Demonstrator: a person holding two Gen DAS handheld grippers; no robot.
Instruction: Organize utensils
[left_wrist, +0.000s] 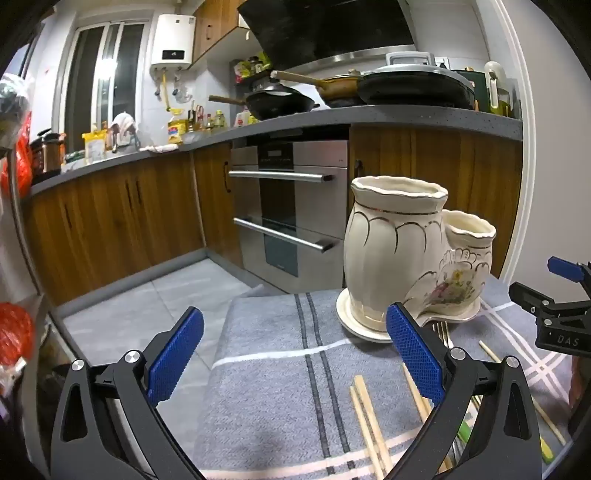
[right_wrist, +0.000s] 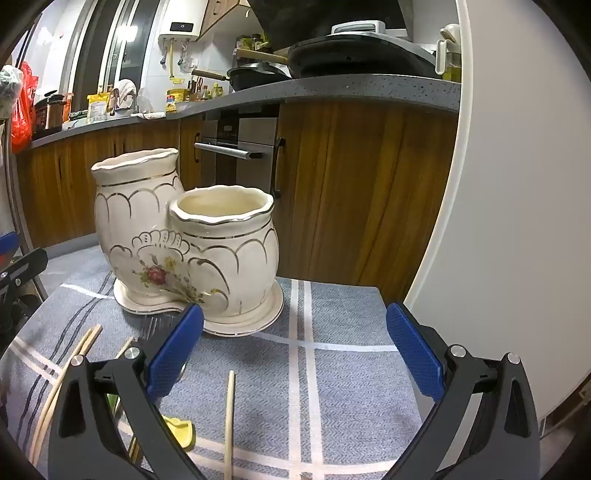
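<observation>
Chopsticks (left_wrist: 369, 424) lie flat on the bench cloth (left_wrist: 266, 387) between the left claw (left_wrist: 295, 358) fingers, long axes running away from it toward the two-pot ceramic holder (left_wrist: 402, 254) standing upright ahead-right. Right claw (right_wrist: 295, 354) gapes empty; single chopstick (right_wrist: 229, 421) between its fingers points at the holder, fork (left_wrist: 443, 332) partly hidden. Both claws spread wide; kitchen cabinets (left_wrist: 118, 218) and oven (left_wrist: 291, 206) beyond.

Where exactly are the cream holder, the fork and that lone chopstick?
cream holder (right_wrist: 229, 258), right wrist view, on the front wall of its shorter pot.
fork (left_wrist: 441, 328), left wrist view, on its tines just before the holder's base.
lone chopstick (right_wrist: 229, 417), right wrist view, on the middle of its shaft.
</observation>
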